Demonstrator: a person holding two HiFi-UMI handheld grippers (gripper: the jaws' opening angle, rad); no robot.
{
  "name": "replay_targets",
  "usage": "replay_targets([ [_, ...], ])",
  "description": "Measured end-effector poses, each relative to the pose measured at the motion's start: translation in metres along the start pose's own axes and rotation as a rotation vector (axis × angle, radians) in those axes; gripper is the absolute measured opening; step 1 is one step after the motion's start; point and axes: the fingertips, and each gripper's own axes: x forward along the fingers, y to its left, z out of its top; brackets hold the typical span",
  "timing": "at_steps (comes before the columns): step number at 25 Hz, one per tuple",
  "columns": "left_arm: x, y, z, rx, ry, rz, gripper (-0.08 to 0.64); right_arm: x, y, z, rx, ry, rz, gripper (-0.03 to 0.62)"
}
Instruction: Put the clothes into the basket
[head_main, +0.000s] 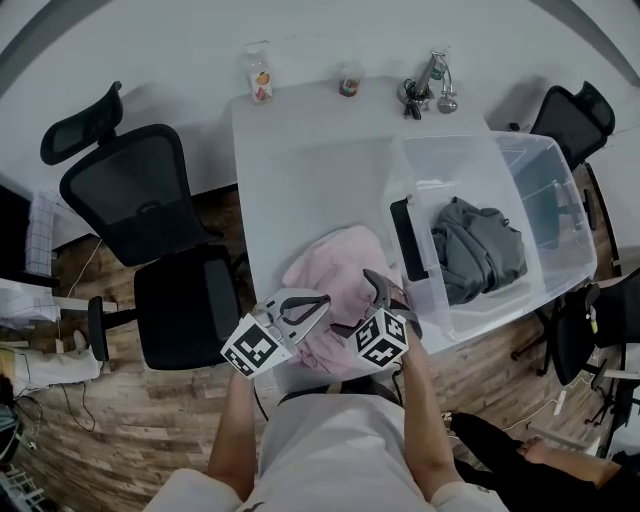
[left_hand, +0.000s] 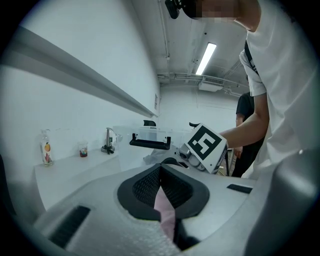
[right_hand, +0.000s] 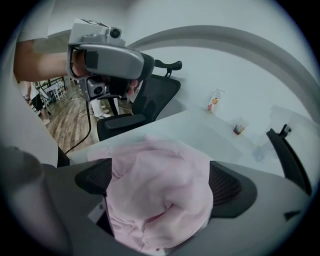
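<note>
Head view, bottom centre: the person's white shirt (head_main: 340, 440) and 2 forearms, cut off by the frame edge. Just above them, 2 marker cubes (head_main: 255, 347) w/ black-and-white square patterns hide the near hem of the pink garment (head_main: 335, 265). This is a soft, crumpled heap on the smooth white tabletop (head_main: 300, 150), just left of the basket (head_main: 520, 300).

The left gripper (left_hand: 160, 176) has its black, mesh-textured fingers (left_hand: 142, 187) pressed together on a thin fold of the pink cloth; only a narrow strip shows between them. The right gripper (right_hand: 159, 184) has its fingers (right_hand: 226, 186) spread wide, 1 on each side of a bulging mound of the same garment, flanking it w/o squeezing. Cloth covers part of 1 pad's edge.

The basket is a clear rectangular plastic bin w/ rounded corners and a black clip handle (head_main: 408, 240) on its left end wall. It holds 1 rumpled grey garment (head_main: 478, 245).

Far tabletop edge, L to R:
- a small clear bottle (head_main: 260, 78) w/ an orange fruit picture on the label, print too small to read
- a small cup (head_main: 349, 82)
- a dark metal cluster (head_main: 425, 88), shape hard to make out

A black mesh-back office chair (head_main: 150, 190) stands left of the tabletop on a wood-plank floor (head_main: 170, 400). A 2nd chair (head_main: 575, 115) is partly hidden behind the basket.
</note>
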Motion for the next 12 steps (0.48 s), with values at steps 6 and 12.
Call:
replay_targets([
  [6, 0.009, 0.0, -0.012, -0.013, 0.033, -0.023, 0.005, 0.015, -0.003, -0.02, 0.033, 0.043, 0.015, 0.575],
  [12, 0.016, 0.001, -0.022, -0.03, 0.053, -0.039, 0.005, 0.035, -0.005, -0.037, 0.055, 0.077, 0.028, 0.575],
])
